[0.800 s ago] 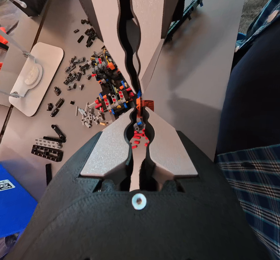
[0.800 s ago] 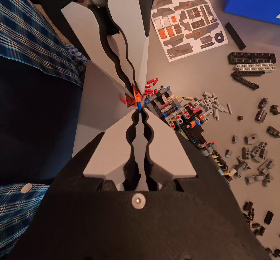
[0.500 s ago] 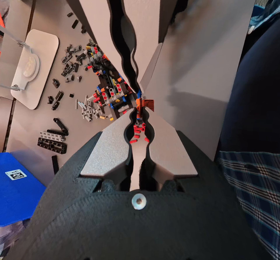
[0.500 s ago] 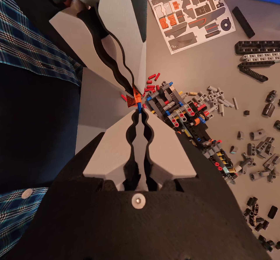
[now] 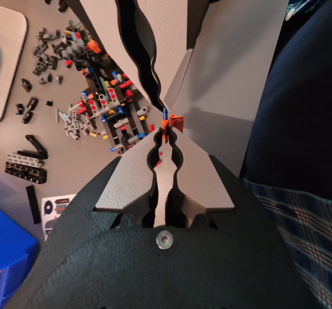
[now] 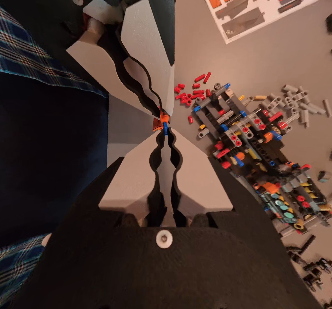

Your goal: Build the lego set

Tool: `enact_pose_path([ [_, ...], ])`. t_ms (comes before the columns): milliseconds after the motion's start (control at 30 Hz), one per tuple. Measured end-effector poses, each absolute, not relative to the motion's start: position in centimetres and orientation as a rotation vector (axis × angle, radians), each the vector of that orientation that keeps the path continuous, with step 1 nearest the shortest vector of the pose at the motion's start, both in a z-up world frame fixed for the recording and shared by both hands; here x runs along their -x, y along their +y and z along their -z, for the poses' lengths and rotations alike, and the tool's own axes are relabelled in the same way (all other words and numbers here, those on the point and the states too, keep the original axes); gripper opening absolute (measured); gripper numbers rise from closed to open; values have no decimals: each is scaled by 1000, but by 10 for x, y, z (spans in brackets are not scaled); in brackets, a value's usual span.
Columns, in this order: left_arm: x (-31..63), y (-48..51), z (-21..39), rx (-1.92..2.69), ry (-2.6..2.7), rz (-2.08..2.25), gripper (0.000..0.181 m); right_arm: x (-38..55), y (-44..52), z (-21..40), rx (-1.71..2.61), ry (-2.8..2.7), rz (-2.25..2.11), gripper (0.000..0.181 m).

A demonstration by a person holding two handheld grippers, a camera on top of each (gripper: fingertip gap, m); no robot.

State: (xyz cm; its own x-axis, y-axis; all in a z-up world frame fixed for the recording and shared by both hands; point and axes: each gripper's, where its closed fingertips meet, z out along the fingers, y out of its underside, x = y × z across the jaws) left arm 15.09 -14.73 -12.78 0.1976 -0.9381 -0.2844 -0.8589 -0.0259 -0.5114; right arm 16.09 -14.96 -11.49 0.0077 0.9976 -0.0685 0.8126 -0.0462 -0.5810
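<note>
In the left wrist view my left gripper (image 5: 165, 131) is shut on a small orange piece (image 5: 175, 123) with a flat orange panel on its side. A blue pin (image 5: 164, 114) sticks out of its top. My right gripper (image 5: 163, 109) comes from above, tip to tip, shut on that pin. In the right wrist view my right gripper (image 6: 166, 131) is shut on the blue pin (image 6: 165, 126), and the left gripper (image 6: 162, 111) holds the orange piece (image 6: 163, 117) from above. The half-built model (image 6: 251, 147) lies on the table to the right; it also shows in the left wrist view (image 5: 116, 113).
Red pins (image 6: 194, 93) and grey connectors (image 6: 294, 102) lie by the model. A sticker sheet (image 6: 260, 3) lies beyond. Black and grey beams (image 5: 25, 167), a blue box (image 5: 10, 242) and a white plate (image 5: 10, 57) sit left. The person's legs are beside the table edge (image 5: 251, 138).
Both grippers stay tip to tip on the orange piece and blue pin. The pair has moved nearer the table; the model looks larger in both views.
</note>
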Motion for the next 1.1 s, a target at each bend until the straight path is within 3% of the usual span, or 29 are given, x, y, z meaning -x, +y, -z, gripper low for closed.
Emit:
enact_pose_path([
  [1100,-167,-157,155,2032,1853,-27,5,-171,-157,147,2064,-1662,-771,0],
])
